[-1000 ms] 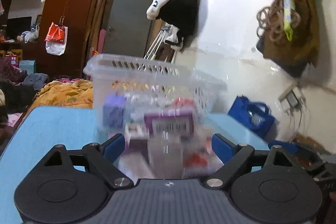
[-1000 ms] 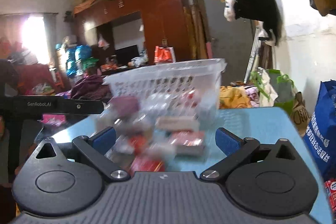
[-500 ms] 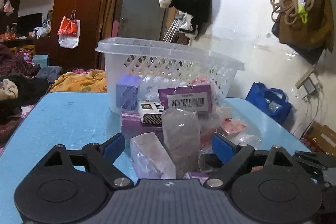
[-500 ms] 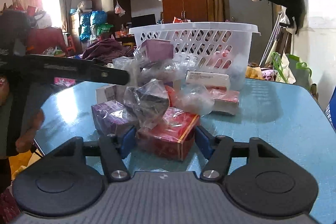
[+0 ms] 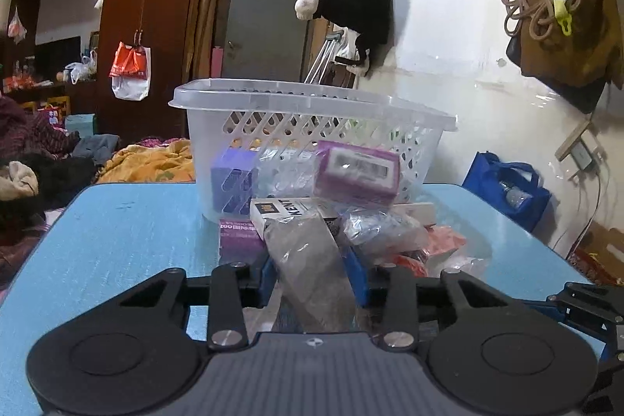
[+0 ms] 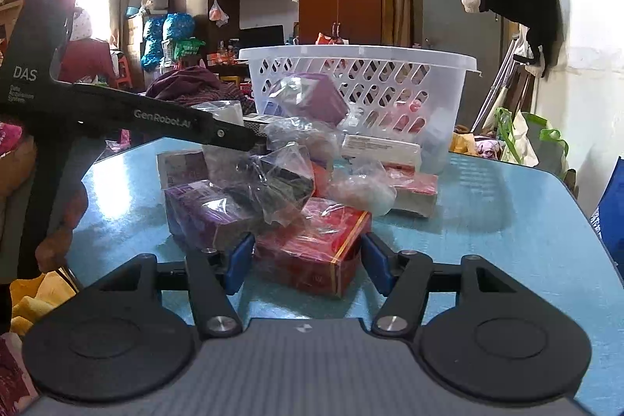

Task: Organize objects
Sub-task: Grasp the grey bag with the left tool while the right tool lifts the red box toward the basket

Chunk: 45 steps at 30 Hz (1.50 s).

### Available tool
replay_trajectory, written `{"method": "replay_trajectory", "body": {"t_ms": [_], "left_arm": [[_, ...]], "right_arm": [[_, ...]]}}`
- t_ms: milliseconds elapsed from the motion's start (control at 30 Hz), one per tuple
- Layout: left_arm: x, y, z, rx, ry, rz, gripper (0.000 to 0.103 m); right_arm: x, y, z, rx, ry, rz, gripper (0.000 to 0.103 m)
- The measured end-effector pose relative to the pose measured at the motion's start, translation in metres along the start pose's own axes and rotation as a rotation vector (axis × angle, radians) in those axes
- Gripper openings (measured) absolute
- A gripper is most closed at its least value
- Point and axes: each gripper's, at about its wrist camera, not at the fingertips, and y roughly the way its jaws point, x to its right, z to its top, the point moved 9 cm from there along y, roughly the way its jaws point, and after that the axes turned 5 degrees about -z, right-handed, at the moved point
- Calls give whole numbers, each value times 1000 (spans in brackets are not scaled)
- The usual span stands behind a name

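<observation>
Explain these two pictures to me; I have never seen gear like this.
There is no robot here. A person holds a two-finger tool in each hand, and each tool carries a camera that looks forward along its fingers. One picture comes from the left tool, the other from the right tool. On the blue table a heap of small wrapped boxes and packets lies in front of a white basket, which has a few things in it. The left tool's jaws are closing on a grey wrapped packet that sits between them. The right tool's blue pads sit against the sides of a red box.
</observation>
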Motion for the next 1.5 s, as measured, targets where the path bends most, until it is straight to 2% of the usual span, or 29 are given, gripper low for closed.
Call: {"method": "replay_trajectory", "body": {"t_ms": [267,533,900,1100,1267,1433,1500], "left_arm": [[-2,-15,5,75,4,-1,41],[-4,-36,27,179,-16,-24,41],[-9,-48,41,222,-28,-40,41],[-12,-49,73,250,-24,-52,41],[-9,-39,122,256,-24,-72,41],[-11,2,166,213,-29,-35,41],[-15,23,173,178,-30,-3,41]], "right_arm": [[20,-14,5,27,29,-23,63],[29,-25,19,76,58,-18,62],[39,-32,33,119,93,-7,62],[44,-30,69,168,77,-20,62],[49,-17,125,224,33,-46,62],[55,29,180,236,-13,-81,62],[60,54,190,196,-26,-111,61]]}}
